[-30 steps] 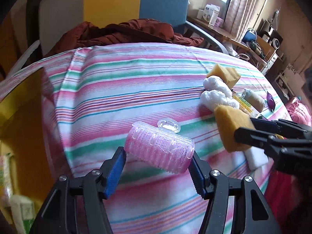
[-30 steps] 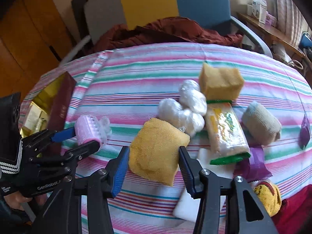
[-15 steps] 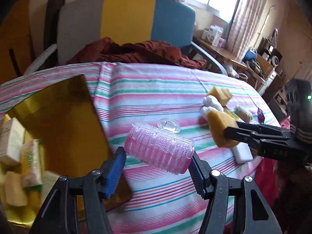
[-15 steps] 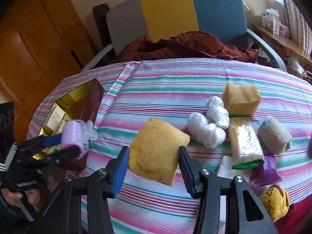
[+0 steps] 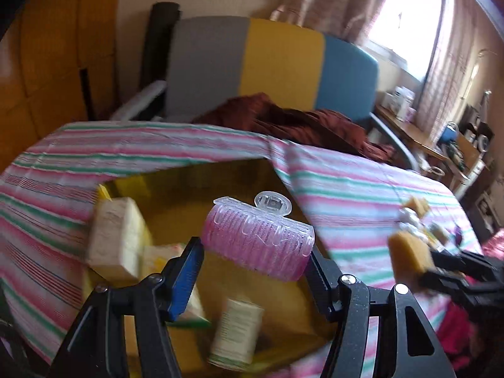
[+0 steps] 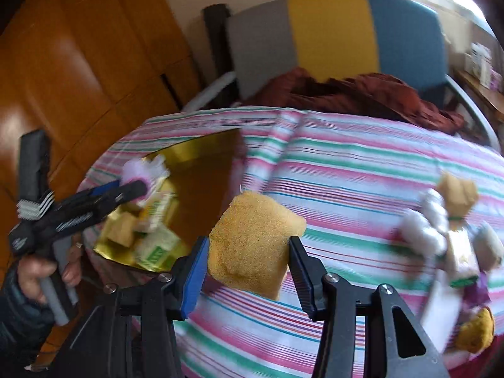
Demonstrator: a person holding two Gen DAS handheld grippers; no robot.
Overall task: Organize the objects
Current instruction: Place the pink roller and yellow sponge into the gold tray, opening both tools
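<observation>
Box point(image 5: 220, 176), gold-lined, sits at bench point(image 5: 362, 195) left edge. Left gripper point(image 5: 255, 261) clamps pink roller point(image 5: 258, 242) above box. Right gripper point(image 6: 245, 258) clamps yellow sponge point(image 6: 252, 245) above striped cloth, beside box.

A box point(image 6: 201, 154) is sitting at the tabletop's point(image 6: 362, 170) left edge, holding packets point(image 6: 157, 245). A chair point(image 6: 334, 37) is standing behind the tabletop.
</observation>
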